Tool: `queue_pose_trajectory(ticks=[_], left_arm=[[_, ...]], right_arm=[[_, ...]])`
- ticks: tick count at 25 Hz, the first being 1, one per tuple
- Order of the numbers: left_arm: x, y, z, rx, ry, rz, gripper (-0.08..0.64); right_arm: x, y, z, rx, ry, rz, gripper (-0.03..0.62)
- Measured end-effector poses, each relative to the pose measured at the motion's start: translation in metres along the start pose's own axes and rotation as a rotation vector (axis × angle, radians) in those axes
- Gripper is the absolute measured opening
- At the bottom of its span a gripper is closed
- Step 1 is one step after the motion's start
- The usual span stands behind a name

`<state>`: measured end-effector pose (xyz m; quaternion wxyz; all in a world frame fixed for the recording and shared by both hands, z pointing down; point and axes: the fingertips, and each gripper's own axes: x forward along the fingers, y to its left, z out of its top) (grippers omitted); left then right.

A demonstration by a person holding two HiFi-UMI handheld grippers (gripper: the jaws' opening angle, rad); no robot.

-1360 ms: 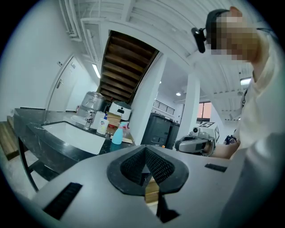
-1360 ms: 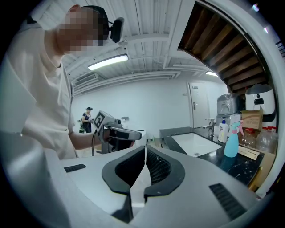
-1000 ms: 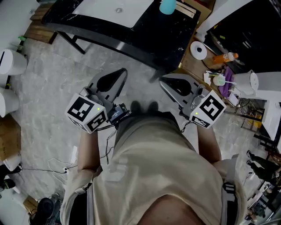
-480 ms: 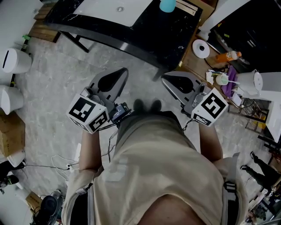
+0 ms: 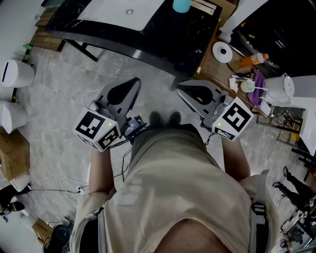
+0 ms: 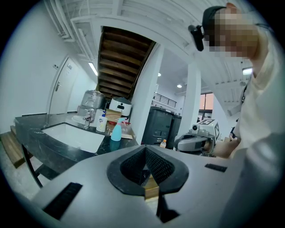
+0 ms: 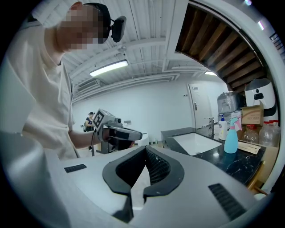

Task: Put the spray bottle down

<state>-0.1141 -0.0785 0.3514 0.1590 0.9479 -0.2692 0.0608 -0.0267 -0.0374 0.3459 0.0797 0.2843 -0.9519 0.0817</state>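
The light blue spray bottle (image 5: pixel 181 5) stands upright on the black counter (image 5: pixel 168 37) at the top of the head view, far from both grippers. It also shows as the small blue bottle (image 6: pixel 116 132) beside the sink in the left gripper view, and as the blue bottle (image 7: pixel 230 135) on the counter in the right gripper view. My left gripper (image 5: pixel 135 81) and right gripper (image 5: pixel 182 89) are held level in front of the person's body, over the floor. Both are shut with nothing between the jaws: left gripper (image 6: pixel 144 149), right gripper (image 7: pixel 145 149).
A white sink basin (image 5: pixel 123 12) is set into the counter. At the right, a wooden surface holds a tape roll (image 5: pixel 223 51), an orange bottle (image 5: pixel 254 59) and clutter. White bins (image 5: pixel 15 74) and a cardboard box (image 5: pixel 11 153) stand at the left. Cables (image 5: pixel 74 190) lie on the floor.
The head view has drifted a little; both grippers keep their places and stay shut.
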Motion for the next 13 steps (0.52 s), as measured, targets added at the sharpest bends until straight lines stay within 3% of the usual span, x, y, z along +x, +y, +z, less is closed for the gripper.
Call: queue_pose_trajectory(ticks=[13], left_arm=[[-0.0019,0.0009,0.0002,0.013,0.005,0.014,0.009]], right_arm=[[-0.001,0.008,-0.0055,0.027,-0.001,0.026,0.021]])
